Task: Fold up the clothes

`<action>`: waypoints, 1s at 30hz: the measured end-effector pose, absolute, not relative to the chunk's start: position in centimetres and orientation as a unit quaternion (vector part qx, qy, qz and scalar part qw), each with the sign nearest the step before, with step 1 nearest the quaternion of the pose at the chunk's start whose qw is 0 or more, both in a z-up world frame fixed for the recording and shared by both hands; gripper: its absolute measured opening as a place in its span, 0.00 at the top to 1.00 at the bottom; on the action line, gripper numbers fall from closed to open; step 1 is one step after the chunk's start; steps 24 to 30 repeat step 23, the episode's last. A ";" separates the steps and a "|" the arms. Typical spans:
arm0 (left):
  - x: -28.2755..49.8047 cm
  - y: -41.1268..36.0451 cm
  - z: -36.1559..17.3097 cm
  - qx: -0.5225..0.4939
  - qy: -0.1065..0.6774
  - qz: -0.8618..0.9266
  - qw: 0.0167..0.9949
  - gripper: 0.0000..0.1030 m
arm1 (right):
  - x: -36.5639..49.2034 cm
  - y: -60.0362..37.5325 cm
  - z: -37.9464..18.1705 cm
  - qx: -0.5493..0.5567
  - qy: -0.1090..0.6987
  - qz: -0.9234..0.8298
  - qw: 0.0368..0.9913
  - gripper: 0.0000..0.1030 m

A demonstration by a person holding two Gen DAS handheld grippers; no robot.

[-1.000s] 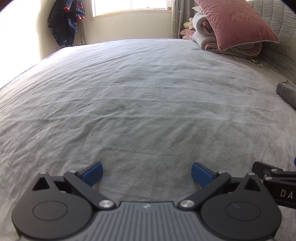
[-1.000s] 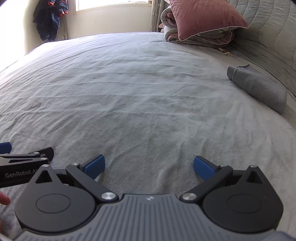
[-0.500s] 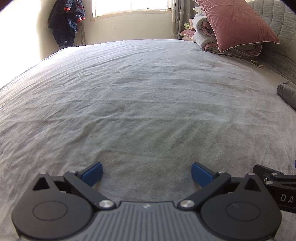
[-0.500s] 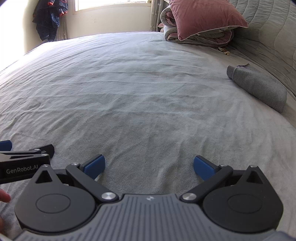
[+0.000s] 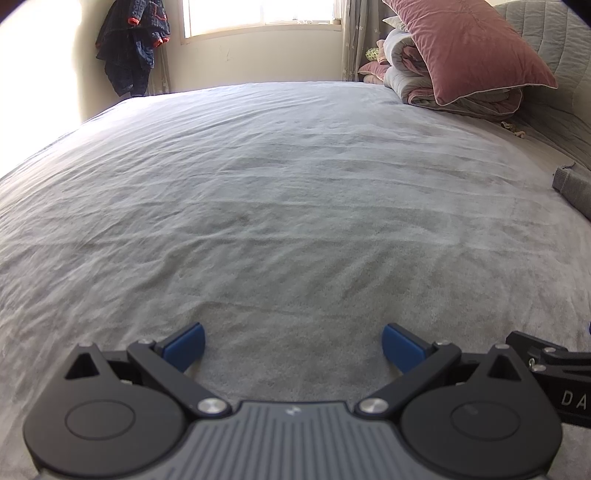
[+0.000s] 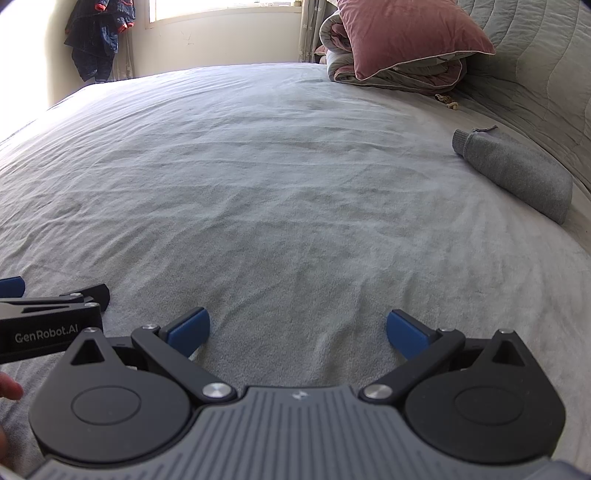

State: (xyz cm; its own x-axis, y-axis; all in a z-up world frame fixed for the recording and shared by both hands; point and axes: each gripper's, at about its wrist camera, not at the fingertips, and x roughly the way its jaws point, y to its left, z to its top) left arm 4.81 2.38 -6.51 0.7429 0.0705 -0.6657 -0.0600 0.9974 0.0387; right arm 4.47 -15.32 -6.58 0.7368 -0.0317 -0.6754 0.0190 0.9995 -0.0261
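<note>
Hovering low over the bed (image 6: 258, 177), the left tool (image 5: 291, 345) and right tool (image 6: 298, 330) are held wide open and empty. Farther right, a soft, light grey garment (image 6: 517, 173) is seen rolled; its ribbed end could be pinched.

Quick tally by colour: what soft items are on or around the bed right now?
Grey: 1, folded grey garment
Pink: 1, pink pillow
Grey-and-pink: 1, rolled duvet
Dark blue: 1, hanging jacket
Total: 4
</note>
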 end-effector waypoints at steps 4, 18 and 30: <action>4.8 2.4 -6.5 0.007 0.357 0.035 0.933 0.00 | 4.5 -15.4 -6.6 -0.009 0.362 -0.013 0.932 0.00; 4.7 2.2 -6.4 0.012 0.353 0.036 0.935 0.00 | 4.5 -15.3 -6.6 -0.009 0.362 -0.013 0.932 0.00; 4.7 2.2 -6.4 0.012 0.352 0.035 0.935 0.00 | 4.5 -15.4 -6.6 -0.009 0.362 -0.012 0.932 0.00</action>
